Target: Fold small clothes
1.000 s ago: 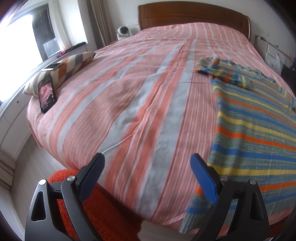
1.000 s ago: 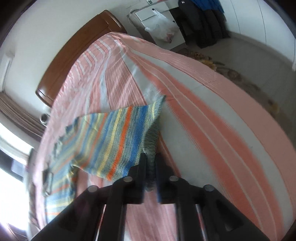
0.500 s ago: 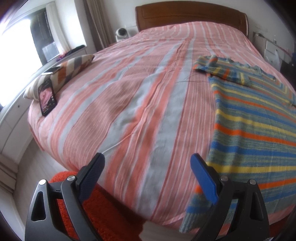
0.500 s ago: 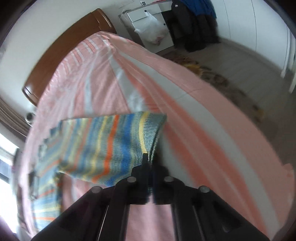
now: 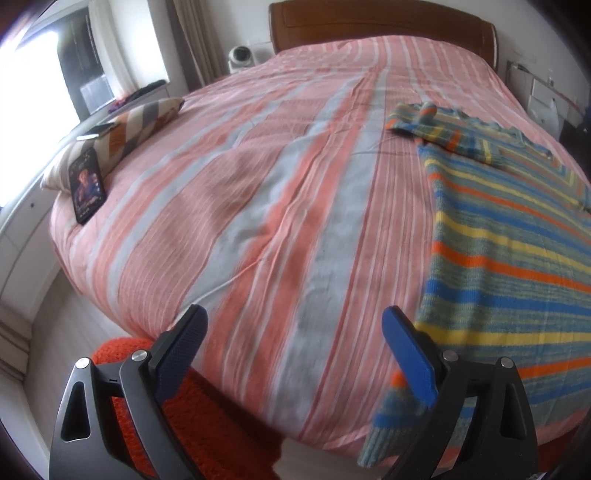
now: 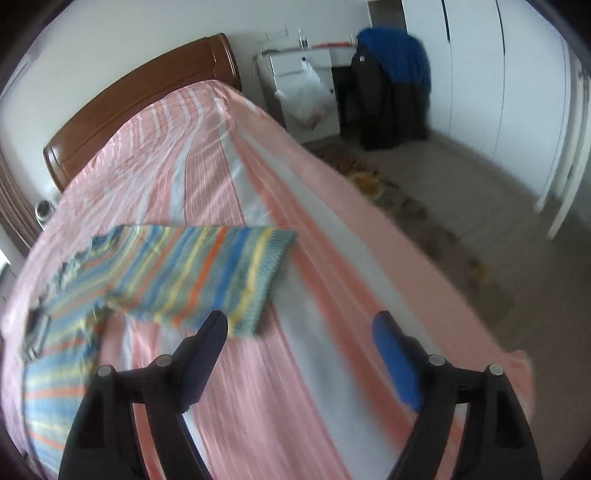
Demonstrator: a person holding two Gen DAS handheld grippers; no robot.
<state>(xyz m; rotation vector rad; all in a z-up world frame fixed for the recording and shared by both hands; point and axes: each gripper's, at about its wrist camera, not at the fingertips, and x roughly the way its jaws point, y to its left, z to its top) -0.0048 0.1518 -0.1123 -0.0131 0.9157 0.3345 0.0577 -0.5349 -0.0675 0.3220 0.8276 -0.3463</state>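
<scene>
The right gripper (image 6: 299, 328), pinching the sleeve half a second ago, now stands spread and empty. The multicoloured striped knitted sweater (image 5: 517, 251) lies on the pink-and-grey striped bedspread (image 5: 258, 206), its sleeve (image 6: 207, 273) dropped flat. The left gripper (image 5: 291, 332) stays spread beside the sweater's hem.

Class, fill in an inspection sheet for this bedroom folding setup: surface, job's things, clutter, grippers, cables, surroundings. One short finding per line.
Surface: bed with a pink, orange and grey striped cover, lightly wrinkled.
Job's things: striped knitted sweater lying flat at the near edge of the bed; one sleeve stretched out sideways.
Clutter: phone propped against a chevron pillow.
Grippers: left gripper open, holding nothing; right gripper open, beside the sleeve cuff.
Cables: nothing seen.
Surroundings: wooden headboard, orange rug, white nightstand with a plastic bag, dark clothes heap, window.
</scene>
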